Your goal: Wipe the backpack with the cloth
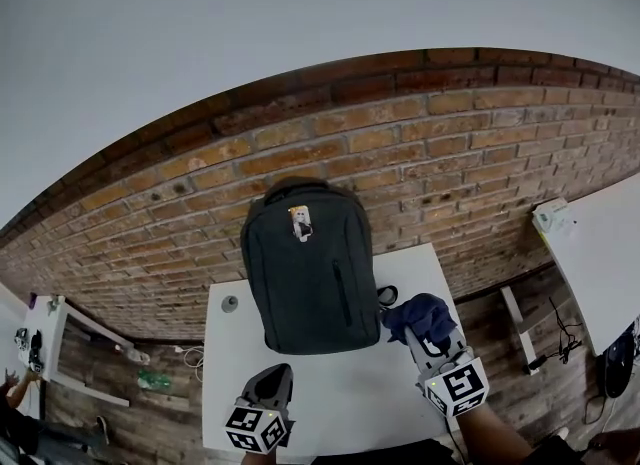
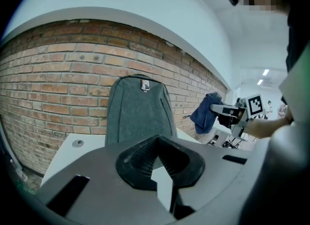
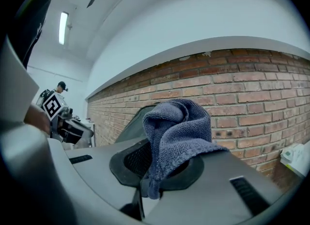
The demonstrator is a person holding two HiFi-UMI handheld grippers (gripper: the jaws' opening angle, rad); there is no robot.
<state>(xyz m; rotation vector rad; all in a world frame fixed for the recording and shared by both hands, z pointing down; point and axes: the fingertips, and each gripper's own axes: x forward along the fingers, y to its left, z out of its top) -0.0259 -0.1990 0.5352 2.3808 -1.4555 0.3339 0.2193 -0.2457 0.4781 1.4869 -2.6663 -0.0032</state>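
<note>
Your right hand-held gripper [image 1: 428,345] pinches the cloth [image 1: 420,313], lower right of the head view, just beside the backpack [image 1: 308,273] standing mid-frame on the counter [image 1: 340,403]. Your left hand-held gripper [image 1: 272,381], lower left, is closed and empty. Wiping looks not yet begun: next, press the cloth against the backpack's front.

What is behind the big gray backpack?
A brick wall stands behind the backpack, which sits upright on the white table. The backpack covers the bricks right behind it, so whether it leans on the wall cannot be seen.
</note>
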